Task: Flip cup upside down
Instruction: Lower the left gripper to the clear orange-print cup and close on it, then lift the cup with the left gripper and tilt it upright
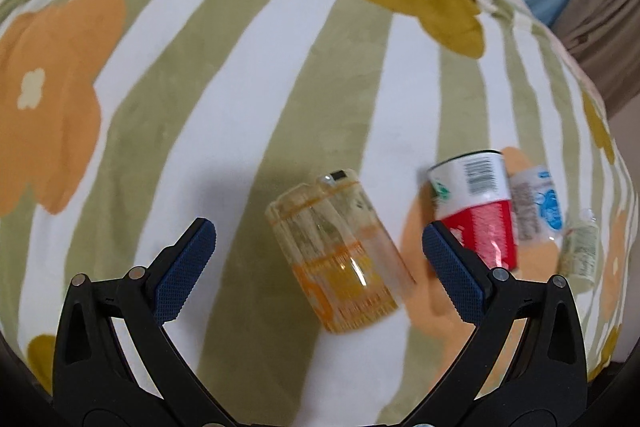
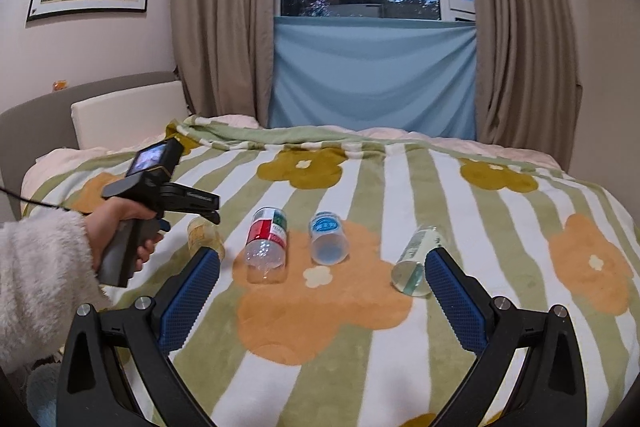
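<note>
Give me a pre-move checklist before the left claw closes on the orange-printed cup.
1. Left claw open wide enough for the cup: ok, both blue pads stand apart with nothing between them.
2. Orange-printed cup lined up between the fingers: ok in the left wrist view, roughly centred, still beyond the tips.
3. Cup's pose known: cannot tell whether it stands or lies; the view is blurred.
4. Room beside it: not ok for a wide sweep, the red and white cup sits close to the claw's right finger.
5. Right claw out of the way: ok, open and empty, back from the row of cups.
6. Blanket as support: cannot tell how firm it is.
</note>
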Tool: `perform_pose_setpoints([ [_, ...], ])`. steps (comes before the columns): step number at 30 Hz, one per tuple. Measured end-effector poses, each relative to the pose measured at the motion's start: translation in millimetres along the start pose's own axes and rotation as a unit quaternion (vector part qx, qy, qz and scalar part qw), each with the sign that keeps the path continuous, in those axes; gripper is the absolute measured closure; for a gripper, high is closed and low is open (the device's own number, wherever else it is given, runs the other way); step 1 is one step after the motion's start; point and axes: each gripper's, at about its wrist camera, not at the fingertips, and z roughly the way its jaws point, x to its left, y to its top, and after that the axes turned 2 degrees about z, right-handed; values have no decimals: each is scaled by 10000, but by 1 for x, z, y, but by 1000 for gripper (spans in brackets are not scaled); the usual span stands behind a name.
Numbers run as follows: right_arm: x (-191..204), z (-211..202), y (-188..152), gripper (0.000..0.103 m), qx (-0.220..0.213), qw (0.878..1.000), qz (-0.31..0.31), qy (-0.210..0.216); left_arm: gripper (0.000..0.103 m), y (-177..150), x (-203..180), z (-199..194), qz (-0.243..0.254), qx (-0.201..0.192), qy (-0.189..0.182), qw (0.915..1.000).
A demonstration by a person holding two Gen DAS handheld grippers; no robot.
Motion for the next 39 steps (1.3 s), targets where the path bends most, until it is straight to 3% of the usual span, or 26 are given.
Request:
perform_pose_setpoints([
  [5, 2, 10, -7, 0, 140, 9998, 23, 123, 3, 6, -4, 22, 58, 332, 44, 9994],
  [6, 2, 11, -9, 0, 173, 9997, 45, 147, 7, 6, -4, 24, 41, 376, 9, 9993],
  [8, 2, 12, -11, 0, 242, 9995, 90, 171, 25, 6, -6, 30, 34, 498, -92, 9987],
  [9, 2, 12, -13, 0, 276, 9994, 111, 182, 27, 6, -7, 32, 57, 542, -134, 9984],
  [17, -4, 13, -19, 0, 374, 9988, 262, 159, 31, 3, -10, 25, 192, 566, -322, 9977],
  [23, -5, 10, -16, 0, 304, 9986, 371, 229, 31, 1, -13, -2, 302, 459, -533, 9971],
  [26, -1, 4, -13, 0, 239, 9987, 358, 271, 32, -7, -25, -23, 604, 407, -617, 9954],
  [33, -4, -21, -7, 0, 100, 9988, 415, 254, 32, -77, -78, -76, 1628, 436, -1046, 9801],
  [39, -16, -44, -9, 0, 160, 9985, 509, 132, 31, -150, -124, -72, 2155, 700, -1285, 9655],
])
